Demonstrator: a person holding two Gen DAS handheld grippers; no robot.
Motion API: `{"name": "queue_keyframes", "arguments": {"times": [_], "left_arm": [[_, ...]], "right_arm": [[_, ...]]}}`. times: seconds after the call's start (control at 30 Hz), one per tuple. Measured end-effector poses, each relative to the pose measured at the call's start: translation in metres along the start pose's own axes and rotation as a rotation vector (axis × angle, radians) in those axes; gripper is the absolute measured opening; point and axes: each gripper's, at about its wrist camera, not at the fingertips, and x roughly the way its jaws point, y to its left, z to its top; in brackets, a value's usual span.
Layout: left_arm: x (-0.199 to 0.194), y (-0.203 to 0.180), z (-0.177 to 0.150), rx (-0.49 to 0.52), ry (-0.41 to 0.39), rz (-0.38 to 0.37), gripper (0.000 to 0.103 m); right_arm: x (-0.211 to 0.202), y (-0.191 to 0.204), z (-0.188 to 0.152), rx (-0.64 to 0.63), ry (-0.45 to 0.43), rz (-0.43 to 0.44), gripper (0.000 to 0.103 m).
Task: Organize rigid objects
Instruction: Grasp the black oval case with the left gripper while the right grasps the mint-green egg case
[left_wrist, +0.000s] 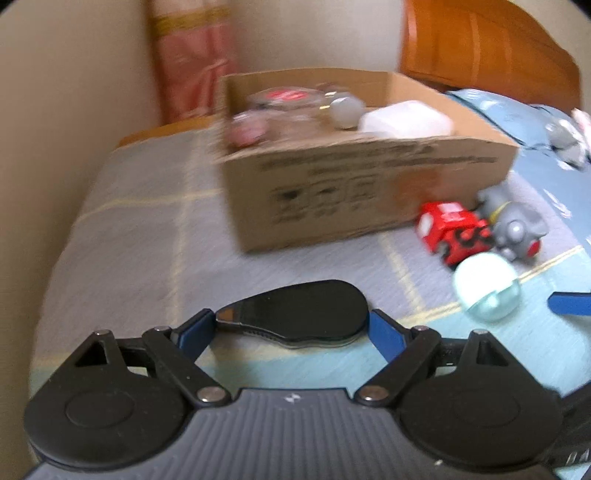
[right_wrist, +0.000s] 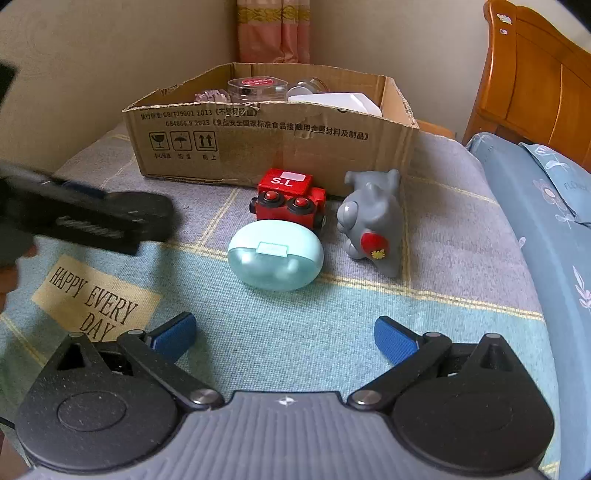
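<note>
My left gripper (left_wrist: 291, 325) is shut on a flat black comb-like object (left_wrist: 295, 314) and holds it above the bed, short of the cardboard box (left_wrist: 369, 184); it also shows blurred at the left of the right wrist view (right_wrist: 110, 218). My right gripper (right_wrist: 284, 332) is open and empty above the bedspread. In front of it lie a mint-green oval case (right_wrist: 275, 254), a red toy train (right_wrist: 290, 195) and a grey animal figure (right_wrist: 373, 221). The box (right_wrist: 273, 147) holds clear jars and a white container.
A wooden headboard (right_wrist: 535, 81) and a blue pillow (right_wrist: 546, 206) stand at the right. A wall and a pink curtain (right_wrist: 273, 33) are behind the box. A "HAPPY EVERY DAY" patch (right_wrist: 92, 295) is on the bedspread at the left.
</note>
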Motion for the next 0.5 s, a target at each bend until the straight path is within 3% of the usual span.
{"name": "queue_keyframes", "arguments": {"times": [0.2,0.5], "left_arm": [[-0.016,0.024,-0.019,-0.090,0.004,0.049,0.091],[-0.018,0.034,-0.021,-0.115,-0.008,0.024,0.095]], "right_arm": [[0.002,0.008,0.003,-0.029,-0.002,0.027,0.103],[0.017,0.016,0.021,-0.057,-0.015,0.055,0.103]]}}
